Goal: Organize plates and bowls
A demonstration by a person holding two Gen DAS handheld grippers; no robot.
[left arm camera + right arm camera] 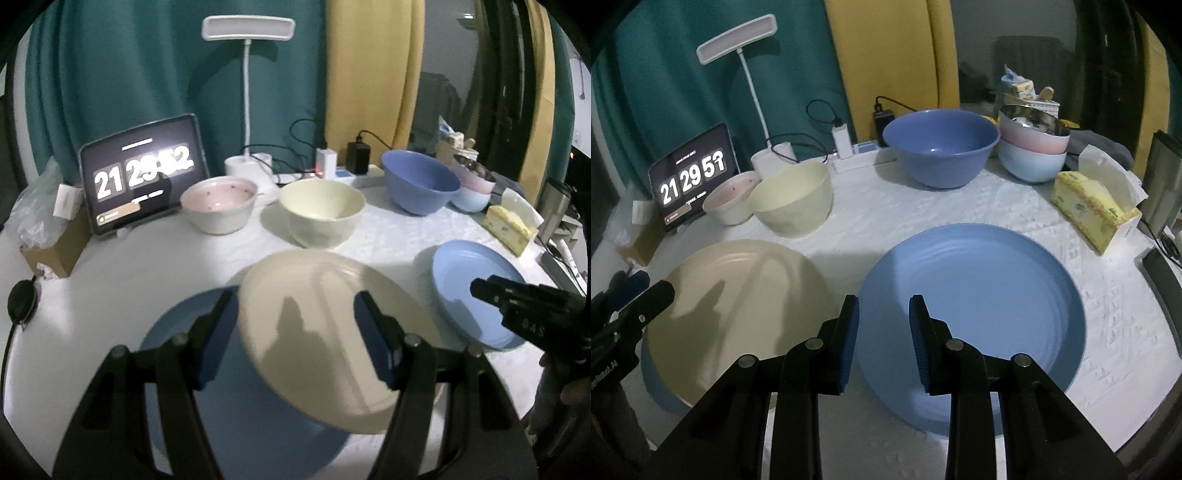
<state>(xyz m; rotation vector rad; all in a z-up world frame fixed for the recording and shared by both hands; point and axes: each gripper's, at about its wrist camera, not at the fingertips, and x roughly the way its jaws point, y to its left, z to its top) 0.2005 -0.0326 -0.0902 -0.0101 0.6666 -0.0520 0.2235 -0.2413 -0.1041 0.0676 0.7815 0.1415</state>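
A cream plate (325,332) lies on a larger blue plate (207,413) at the table's near left; it also shows in the right wrist view (738,310). My left gripper (295,339) is open and empty, its fingers either side of the cream plate's near edge. A second blue plate (971,317) lies to the right, also in the left wrist view (469,291). My right gripper (882,343) is open and empty over that plate's near left rim. Behind stand a pink-lined white bowl (218,206), a cream bowl (321,210), a big blue bowl (942,147) and stacked small bowls (1032,151).
A tablet clock (144,177), a desk lamp (247,33), chargers and a power strip (354,173) line the back edge. A tissue box (1093,210) sits at the right, a cardboard box (55,247) at the left. Curtains hang behind.
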